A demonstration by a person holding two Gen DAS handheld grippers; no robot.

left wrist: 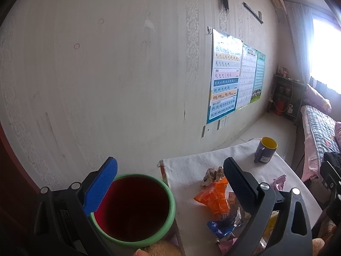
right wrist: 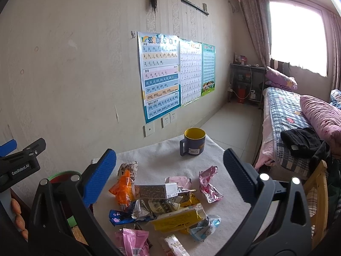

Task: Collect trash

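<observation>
Green-rimmed, red-lined bin [left wrist: 134,208]: leftmost item, just beside the worktop's left edge; your left gripper [left wrist: 170,183] hangs over it, fingers spread wide, holding nothing. In the right wrist view only a sliver of the bin's rim [right wrist: 64,173] shows behind your blue finger pad [right wrist: 99,177].

White cloth-covered worktop [right wrist: 153,155]: carries the trash, heaped on its near half.

Orange crinkled packet [right wrist: 122,188]: left edge of the heap, a silvery wrapper [right wrist: 127,167] just behind it.

Blue wrapper [right wrist: 119,216]: near side, touching crumpled foil.

Brown-and-white carton [right wrist: 156,191]: lying flat at the heap's middle.

Yellow flattened box [right wrist: 178,218]: in front of the carton, tilted.

Pink packet [right wrist: 135,242]: nearest edge, partly cut off by the frame.

Pink foil wrapper [right wrist: 208,186]: right of the heap, slightly apart from it.

Your right gripper [right wrist: 170,175]: above the heap, fingers wide apart, nothing between them.

Dark blue mug with yellow interior [right wrist: 194,141]: upright at the far end of the worktop, well apart from the trash.

Bed with checked quilt [right wrist: 283,119]: far right, a pink pillow [right wrist: 321,115] on it.
</observation>
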